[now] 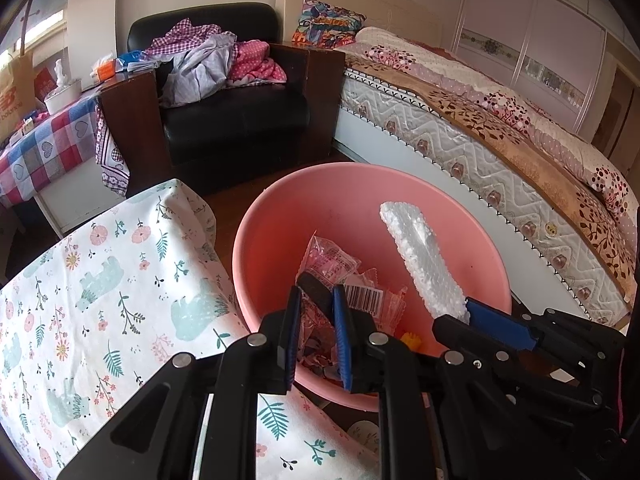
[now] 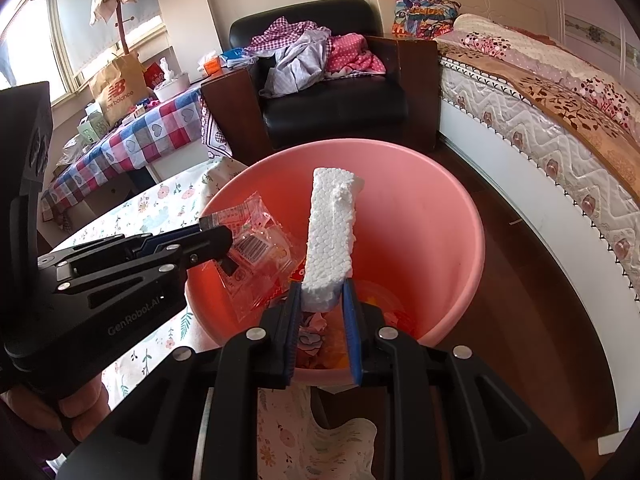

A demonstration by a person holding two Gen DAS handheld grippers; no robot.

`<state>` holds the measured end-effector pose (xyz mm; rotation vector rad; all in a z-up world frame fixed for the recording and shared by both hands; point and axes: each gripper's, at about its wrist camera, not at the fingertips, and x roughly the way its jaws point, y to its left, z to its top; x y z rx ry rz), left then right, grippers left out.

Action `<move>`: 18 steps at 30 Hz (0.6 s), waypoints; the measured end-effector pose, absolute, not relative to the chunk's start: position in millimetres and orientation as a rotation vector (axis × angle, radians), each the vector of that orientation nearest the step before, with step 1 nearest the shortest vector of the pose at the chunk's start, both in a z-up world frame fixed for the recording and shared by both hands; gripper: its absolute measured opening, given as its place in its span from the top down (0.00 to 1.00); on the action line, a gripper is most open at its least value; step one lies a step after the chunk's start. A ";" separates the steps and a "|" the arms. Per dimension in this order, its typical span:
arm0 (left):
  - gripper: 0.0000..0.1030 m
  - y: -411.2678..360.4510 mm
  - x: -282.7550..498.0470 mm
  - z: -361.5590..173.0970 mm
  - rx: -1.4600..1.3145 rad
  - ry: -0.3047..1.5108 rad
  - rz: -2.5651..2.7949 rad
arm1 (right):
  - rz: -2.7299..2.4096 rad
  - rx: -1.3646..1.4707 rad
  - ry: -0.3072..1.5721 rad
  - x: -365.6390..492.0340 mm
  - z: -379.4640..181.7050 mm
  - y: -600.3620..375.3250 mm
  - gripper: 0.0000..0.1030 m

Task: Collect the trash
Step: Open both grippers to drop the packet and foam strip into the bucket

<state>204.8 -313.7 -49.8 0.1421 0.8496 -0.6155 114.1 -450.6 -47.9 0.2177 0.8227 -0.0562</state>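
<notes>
The pink bin [image 2: 440,240] already holds several clear wrappers [image 2: 256,248], and both grippers are poised over it. The right gripper [image 2: 322,300] clamps a white foam block [image 2: 332,232], still to be dropped in. Only the left wrist view shows the left gripper [image 1: 316,300] pinching a flat dark scrap [image 1: 316,288].

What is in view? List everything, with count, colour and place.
bin: one, pink, on the floor between the floral cloth and the bed
foam piece: one, white, held over the bin
clear wrapper: one, with a barcode, held over the bin
floral cloth: one, white, left of the bin
armchair: one, black, behind the bin
clothes: a pile, purple and pink, on the armchair
bed: one, patterned covers, right
paper bag: one, brown, on the checked table
left claw: black and blue, gripping the wrapper
right claw: black and blue, gripping the foam
</notes>
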 end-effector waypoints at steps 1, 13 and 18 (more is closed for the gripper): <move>0.85 -313.8 204.8 -50.5 0.142 0.851 -0.616 | -0.057 0.218 0.823 114.3 -48.5 -450.9 0.80; 0.77 -316.3 206.2 -53.8 0.138 0.863 -0.614 | -0.084 0.222 0.837 118.8 -55.6 -453.7 0.80; 0.73 -317.3 205.8 -54.3 0.141 0.866 -0.614 | -0.091 0.222 0.848 120.5 -58.0 -455.2 0.80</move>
